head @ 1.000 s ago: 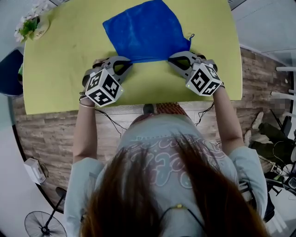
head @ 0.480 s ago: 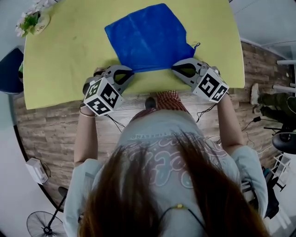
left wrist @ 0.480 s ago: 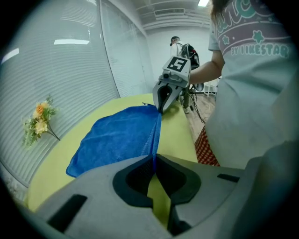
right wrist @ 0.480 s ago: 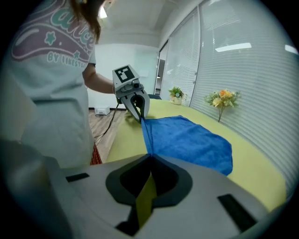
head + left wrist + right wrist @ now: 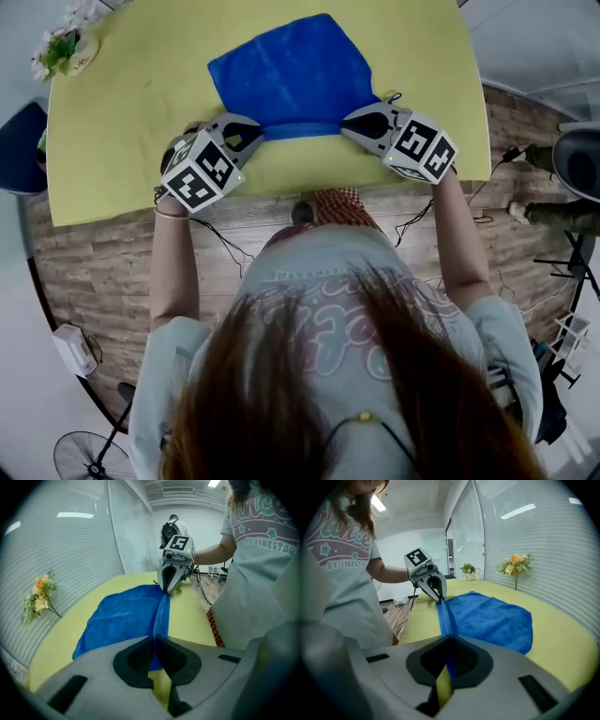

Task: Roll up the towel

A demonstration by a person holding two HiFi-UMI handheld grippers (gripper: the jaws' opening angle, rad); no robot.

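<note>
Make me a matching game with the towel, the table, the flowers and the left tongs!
Things:
1. towel
2. table
3. flowers
4. left tongs

Clues:
A. lies under the towel
B. shut on the towel's near edge
C. blue
D. stands at the table's far corner

Pairs: 1-C, 2-A, 3-D, 4-B

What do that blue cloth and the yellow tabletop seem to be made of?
Blue towel: probably microfibre or terry cloth, matt and fuzzy. Its surface shows a fine nap, and it folds softly along the near edge.
Yellow tabletop: likely laminate or painted board, smooth and evenly coloured with no grain. The look does not settle which.
</note>
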